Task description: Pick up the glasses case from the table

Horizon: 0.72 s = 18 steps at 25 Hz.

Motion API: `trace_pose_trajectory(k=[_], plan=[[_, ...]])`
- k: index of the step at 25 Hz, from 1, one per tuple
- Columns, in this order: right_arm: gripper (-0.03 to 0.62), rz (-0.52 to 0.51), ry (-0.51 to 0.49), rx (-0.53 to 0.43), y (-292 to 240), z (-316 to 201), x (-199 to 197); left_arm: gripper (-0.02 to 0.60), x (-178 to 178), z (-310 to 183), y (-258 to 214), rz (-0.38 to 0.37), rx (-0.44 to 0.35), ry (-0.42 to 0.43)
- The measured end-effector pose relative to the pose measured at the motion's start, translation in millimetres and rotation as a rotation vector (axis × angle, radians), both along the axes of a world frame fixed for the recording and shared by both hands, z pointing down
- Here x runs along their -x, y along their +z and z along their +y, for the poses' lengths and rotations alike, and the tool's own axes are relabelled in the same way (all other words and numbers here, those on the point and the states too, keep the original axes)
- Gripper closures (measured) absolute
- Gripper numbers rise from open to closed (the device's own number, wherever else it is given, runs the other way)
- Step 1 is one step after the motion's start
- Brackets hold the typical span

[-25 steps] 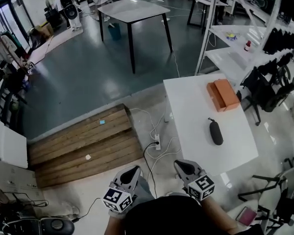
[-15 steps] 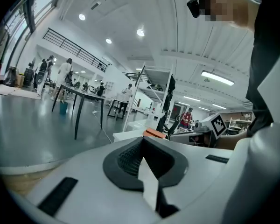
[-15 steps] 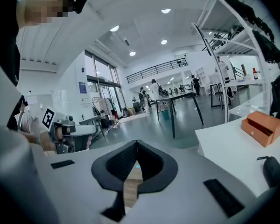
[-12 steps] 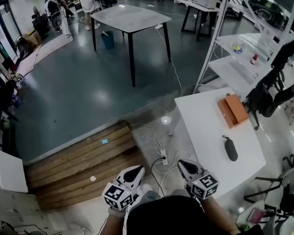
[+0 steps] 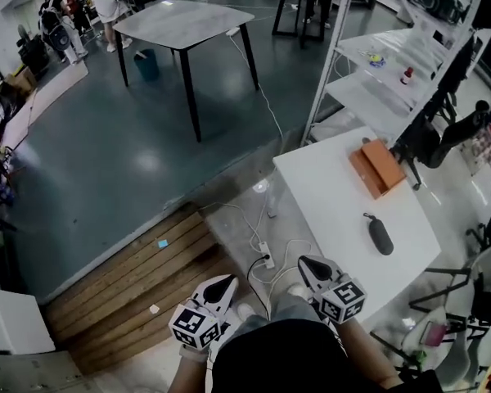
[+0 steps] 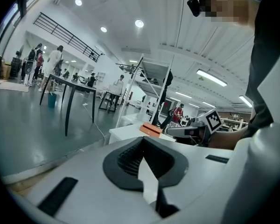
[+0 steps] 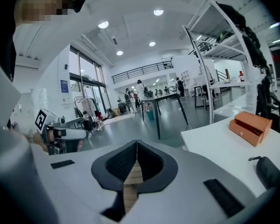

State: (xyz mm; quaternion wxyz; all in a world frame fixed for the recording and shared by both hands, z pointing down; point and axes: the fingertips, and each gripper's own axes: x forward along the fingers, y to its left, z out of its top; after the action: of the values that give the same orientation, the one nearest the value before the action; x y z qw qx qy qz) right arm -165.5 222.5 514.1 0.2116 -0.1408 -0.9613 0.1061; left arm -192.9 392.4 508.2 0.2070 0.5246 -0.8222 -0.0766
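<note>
**Head view.** We find the left gripper [image 5: 222,285] and the right gripper [image 5: 311,266] side by side low in the frame, ahead of the person's body, each with its marker cube turned toward the camera. The right gripper sits just beside the near left edge of the white table [image 5: 327,187]. The left gripper hangs over the floor further left. The glasses case [image 5: 380,236], dark and oblong, lies on the table's near right part, well apart from both grippers. An orange box [image 5: 379,168] lies on the far part of the same table. On the floor to the left we note a wooden platform [image 5: 131,281], and a power strip [image 5: 264,255] with cables lies between the platform and the table. A grey table [image 5: 184,23] stands far off at the left. A shelving rack [image 5: 376,72] stands beyond the white table.

**Left gripper view.** The jaws meet along one line, with nothing between them. Beyond them we see the orange box on the white table, and the right gripper with its marker cube at the right.

**Right gripper view.** The jaws stand together, leaving only a thin slit, and grip nothing. The glasses case lies on the table at the near right, clear of the jaws. The orange box lies further off, and the left gripper shows at the left.
</note>
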Motion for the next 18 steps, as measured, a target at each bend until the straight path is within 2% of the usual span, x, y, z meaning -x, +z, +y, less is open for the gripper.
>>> trace_pose_trajectory(k=[8,14,18], plan=[[0.566,-0.005,0.162,0.016,-1,-96,-19,0.563,17,-92,-1,-0.037,0.047,0.148],[0.566,-0.005,0.338,0.042,6,-177,-55,0.561,16,-186,3,-0.098,0.104,0.338],[0.566,0.007,0.449,0.058,15,-225,-88,0.56,4,-248,11,-0.103,0.136,0.462]])
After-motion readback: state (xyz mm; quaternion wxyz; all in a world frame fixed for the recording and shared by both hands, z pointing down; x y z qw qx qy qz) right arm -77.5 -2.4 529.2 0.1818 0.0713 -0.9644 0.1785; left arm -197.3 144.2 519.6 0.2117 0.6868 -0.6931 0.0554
